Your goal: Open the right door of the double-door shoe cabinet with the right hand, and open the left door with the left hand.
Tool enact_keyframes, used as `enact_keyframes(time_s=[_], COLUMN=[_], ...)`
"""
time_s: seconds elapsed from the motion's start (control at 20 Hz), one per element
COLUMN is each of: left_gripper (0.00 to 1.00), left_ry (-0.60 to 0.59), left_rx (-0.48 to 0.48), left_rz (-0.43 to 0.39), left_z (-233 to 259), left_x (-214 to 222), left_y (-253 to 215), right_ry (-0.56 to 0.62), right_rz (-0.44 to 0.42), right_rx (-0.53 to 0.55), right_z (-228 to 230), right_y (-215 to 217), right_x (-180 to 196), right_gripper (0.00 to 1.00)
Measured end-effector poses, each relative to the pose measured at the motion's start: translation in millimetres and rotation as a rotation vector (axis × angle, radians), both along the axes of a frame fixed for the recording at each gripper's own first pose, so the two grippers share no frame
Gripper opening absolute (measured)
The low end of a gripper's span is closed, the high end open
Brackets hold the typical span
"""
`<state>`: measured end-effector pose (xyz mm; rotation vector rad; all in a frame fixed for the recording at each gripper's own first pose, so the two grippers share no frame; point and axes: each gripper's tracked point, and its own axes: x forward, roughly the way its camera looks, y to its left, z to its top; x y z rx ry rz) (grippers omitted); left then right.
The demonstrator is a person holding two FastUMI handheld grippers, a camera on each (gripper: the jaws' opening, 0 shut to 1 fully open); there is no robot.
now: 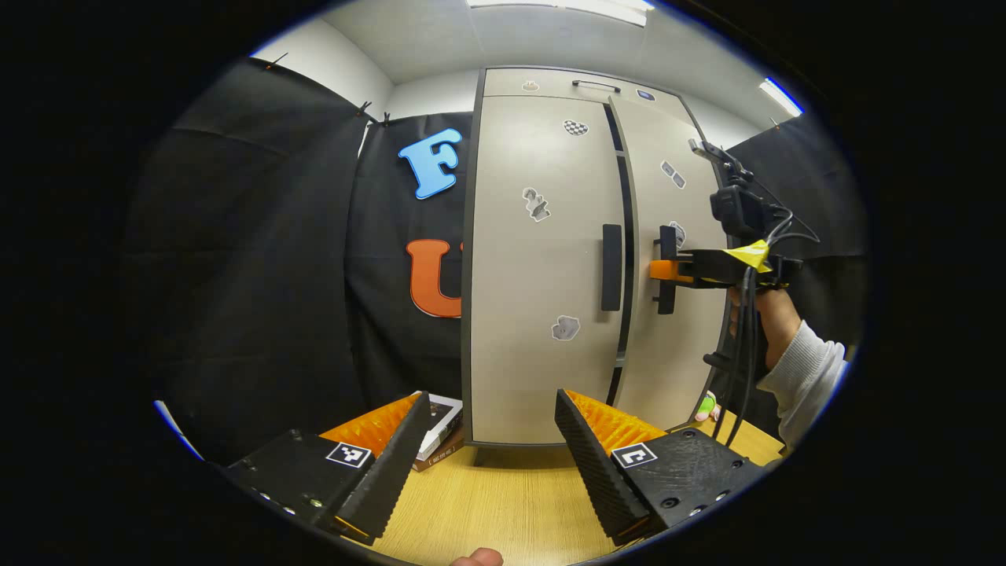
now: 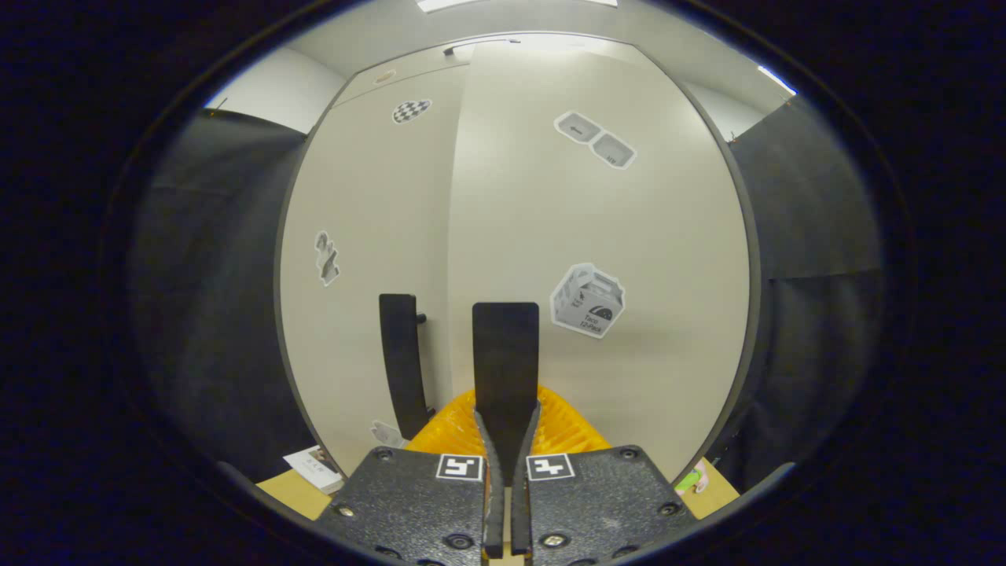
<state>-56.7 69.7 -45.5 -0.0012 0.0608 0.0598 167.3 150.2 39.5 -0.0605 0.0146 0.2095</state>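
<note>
The beige shoe cabinet stands on the wooden table. Its left door [image 1: 542, 267] is flat and closed, with a black vertical handle [image 1: 611, 267]. The right door [image 1: 676, 354] stands slightly ajar, so a dark gap runs between the doors. My right gripper [image 1: 664, 270], held by a person's hand [image 1: 774, 314], is clamped on the right door's handle [image 1: 666, 295]. In the right gripper view that handle [image 2: 505, 346] sits between the shut fingers of my right gripper [image 2: 508, 440], and the left door's handle [image 2: 401, 362] is beside it. My left gripper [image 1: 492, 393] hangs open in front of the left door, holding nothing.
The table [image 1: 503, 495] runs out in front of the cabinet. A small boxed book [image 1: 440, 428] lies at the cabinet's left foot. A green and pink toy [image 1: 707, 406] lies at its right foot. Cables hang from the right gripper. Black cloth walls flank the cabinet.
</note>
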Motion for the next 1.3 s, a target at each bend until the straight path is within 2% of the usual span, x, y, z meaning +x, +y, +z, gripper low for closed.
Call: enact_keyframes(time_s=[0.4, 0.7, 0.9, 1.3], left_gripper=[0.95, 0.95, 0.95, 0.95], left_ry=[-0.006, -0.004, -0.017, -0.016], left_rx=[0.025, 0.044, 0.040, 0.045], left_rz=[-0.025, -0.032, -0.045, -0.070], left_z=[5, 7, 10, 8], left_x=[-3, -4, -1, 9], left_y=[-34, -63, -81, -104], right_ry=[0.015, 0.015, 0.017, 0.004], right_rz=[0.076, 0.107, 0.090, 0.009], right_rx=[0.001, -0.006, 0.006, 0.002], right_z=[-1, 1, 6, 13], right_y=[-30, -70, -113, -172], right_x=[-53, -92, -115, -126], right_gripper=[0.07, 0.07, 0.06, 0.06])
